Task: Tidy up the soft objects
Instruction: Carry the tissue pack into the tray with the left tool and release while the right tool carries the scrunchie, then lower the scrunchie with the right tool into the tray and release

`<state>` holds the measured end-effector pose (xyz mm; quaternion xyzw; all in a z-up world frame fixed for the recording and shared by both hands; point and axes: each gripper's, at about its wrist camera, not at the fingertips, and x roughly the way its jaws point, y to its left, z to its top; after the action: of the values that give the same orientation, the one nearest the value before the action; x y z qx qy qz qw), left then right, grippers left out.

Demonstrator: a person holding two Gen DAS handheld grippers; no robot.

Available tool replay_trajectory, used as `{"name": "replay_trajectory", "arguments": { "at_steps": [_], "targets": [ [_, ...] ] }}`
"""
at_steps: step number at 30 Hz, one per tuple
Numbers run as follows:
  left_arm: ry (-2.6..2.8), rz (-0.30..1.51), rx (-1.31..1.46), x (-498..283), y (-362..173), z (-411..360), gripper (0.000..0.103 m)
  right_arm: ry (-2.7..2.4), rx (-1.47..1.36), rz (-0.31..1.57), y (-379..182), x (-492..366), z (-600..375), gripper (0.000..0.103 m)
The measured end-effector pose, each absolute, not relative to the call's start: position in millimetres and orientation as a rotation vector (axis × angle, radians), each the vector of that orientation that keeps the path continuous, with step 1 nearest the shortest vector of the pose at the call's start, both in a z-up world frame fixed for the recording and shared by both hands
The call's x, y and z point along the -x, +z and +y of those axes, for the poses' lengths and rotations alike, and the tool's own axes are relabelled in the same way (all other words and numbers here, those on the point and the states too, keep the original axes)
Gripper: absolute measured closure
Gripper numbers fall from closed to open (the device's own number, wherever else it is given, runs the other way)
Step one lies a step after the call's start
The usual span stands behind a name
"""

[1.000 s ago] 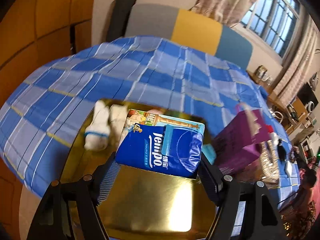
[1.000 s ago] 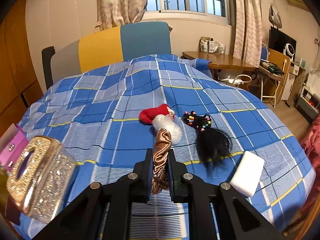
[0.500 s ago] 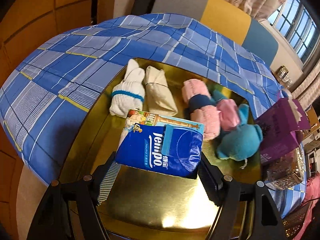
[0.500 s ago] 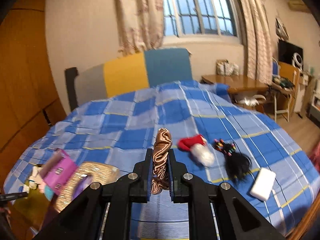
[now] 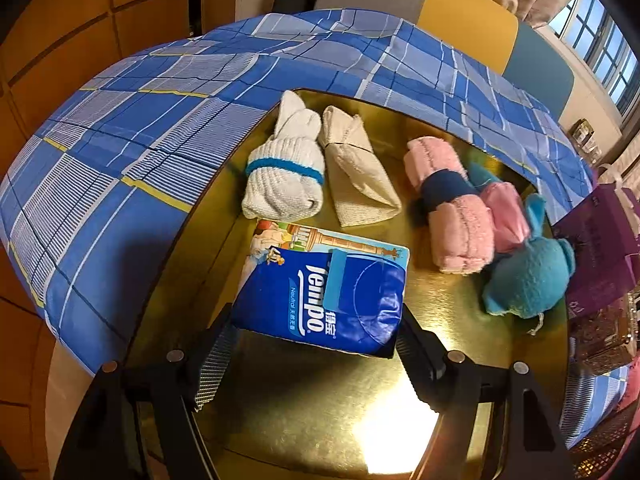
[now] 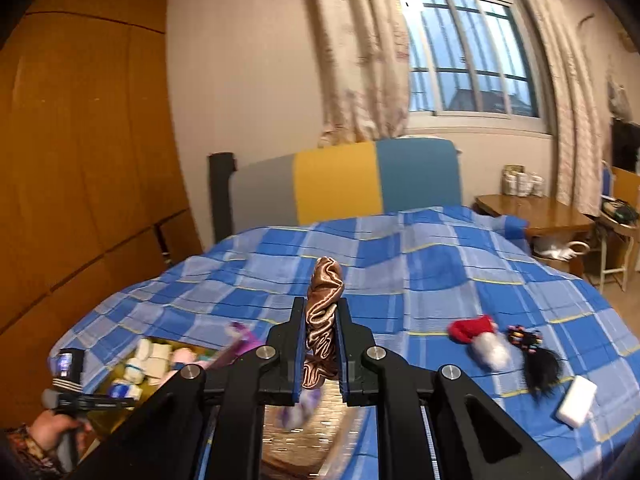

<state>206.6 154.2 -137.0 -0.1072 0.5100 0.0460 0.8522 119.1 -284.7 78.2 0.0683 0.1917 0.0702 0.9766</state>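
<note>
Although the right wrist view is blurred low down, its centre is sharp: the right gripper (image 6: 319, 344) is clamped on a bronze satin scrunchie (image 6: 322, 320), whose glossy, crinkled folds stand up between the pressed-together pads and rise above their tips. Below the gripper, a purple shape and a glittery surface smear beyond recognition. Off to its right, on the blue checked bedspread (image 6: 420, 272), lie a small red hat with white fluff (image 6: 478, 338), a tuft of black hair with coloured beads (image 6: 534, 356) and a white foam block (image 6: 576, 400), all well apart from the pads. At the lower left corner, a hand (image 6: 50, 428) grips the other tool's handle, partly cut off.

From the left wrist view, the left gripper (image 5: 316, 340) is closed on a blue plastic tissue pack (image 5: 324, 288), which hides the pad tips. It hangs over a shiny gold tray (image 5: 320, 408). Beyond the pack, inside the tray, lie a rolled white ribbed sock with a teal band (image 5: 286, 176), a folded cream cloth (image 5: 356, 176), a rolled pink towel with a navy band (image 5: 448, 204) and a teal plush toy (image 5: 528, 272), partly overlapping the towel. A purple box (image 5: 596, 256) at the right edge is cut off.
</note>
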Motion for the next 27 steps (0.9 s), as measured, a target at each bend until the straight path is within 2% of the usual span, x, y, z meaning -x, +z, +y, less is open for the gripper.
{"name": "replay_trajectory", "arguments": {
  "at_steps": [19, 27],
  "targets": [
    [0.053, 0.961, 0.297, -195.1, -112.8, 165.5, 0.023, 0.407, -0.050, 0.472, 57.7, -121.7, -160.1, 0.090],
    [0.008, 0.931, 0.341, -173.2, -102.1, 165.4, 0.023, 0.510, -0.033, 0.584, 30.6, -136.3, -112.3, 0.090]
  ]
}}
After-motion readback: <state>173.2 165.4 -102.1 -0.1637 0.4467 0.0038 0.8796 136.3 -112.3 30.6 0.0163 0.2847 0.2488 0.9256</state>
